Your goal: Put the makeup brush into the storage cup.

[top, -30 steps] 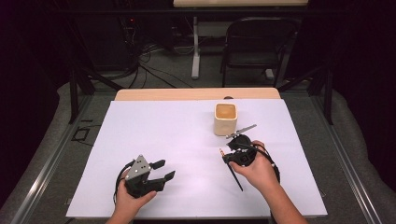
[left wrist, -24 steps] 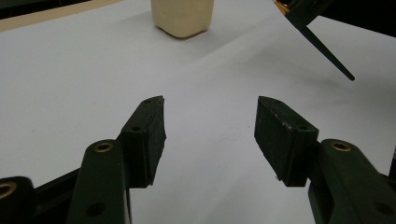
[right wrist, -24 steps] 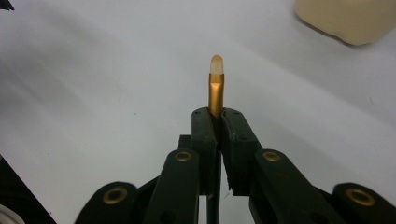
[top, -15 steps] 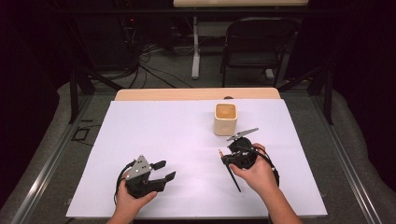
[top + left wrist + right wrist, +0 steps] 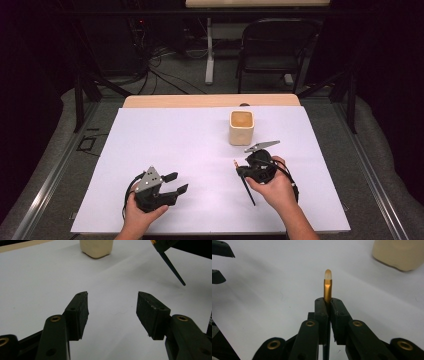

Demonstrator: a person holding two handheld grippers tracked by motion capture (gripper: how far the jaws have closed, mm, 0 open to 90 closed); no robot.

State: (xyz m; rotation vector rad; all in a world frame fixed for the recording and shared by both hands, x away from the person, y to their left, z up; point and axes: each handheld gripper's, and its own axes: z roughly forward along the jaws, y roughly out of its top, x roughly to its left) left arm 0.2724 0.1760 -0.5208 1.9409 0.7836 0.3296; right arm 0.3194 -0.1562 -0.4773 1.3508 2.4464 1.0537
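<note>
High view: a white sheet (image 5: 200, 165) is laid over the table; a cream square cup (image 5: 241, 127) is stood right of centre in the upper half; the right gripper (image 5: 245, 171) is seen lower right of centre, clamped on a dark pencil (image 5: 248, 189), whose shaft slants down toward the bottom edge and whose top end points up toward the cup; the left gripper (image 5: 176, 182) is rested at lower left, jaws apart and empty, well apart from the pencil.

Left gripper view: the cup (image 5: 97, 248) is cut by the top edge, centre; the pencil (image 5: 172, 266) is hung aslant at upper right, its sharp tip clear of the sheet, a detail not to be judged from above; nothing is held between the open jaws.

Right gripper view: the jaws are pressed together on the pencil (image 5: 327, 290) at centre; a gold ferrule and pale eraser are shown above the pads, too small to be made out in the high view; the cup (image 5: 399, 253) is placed at upper right.

Step judged: the pencil is to be carried to the cup; the grip is best kept firm, the pencil turned upright over the opening, then lowered before release.
</note>
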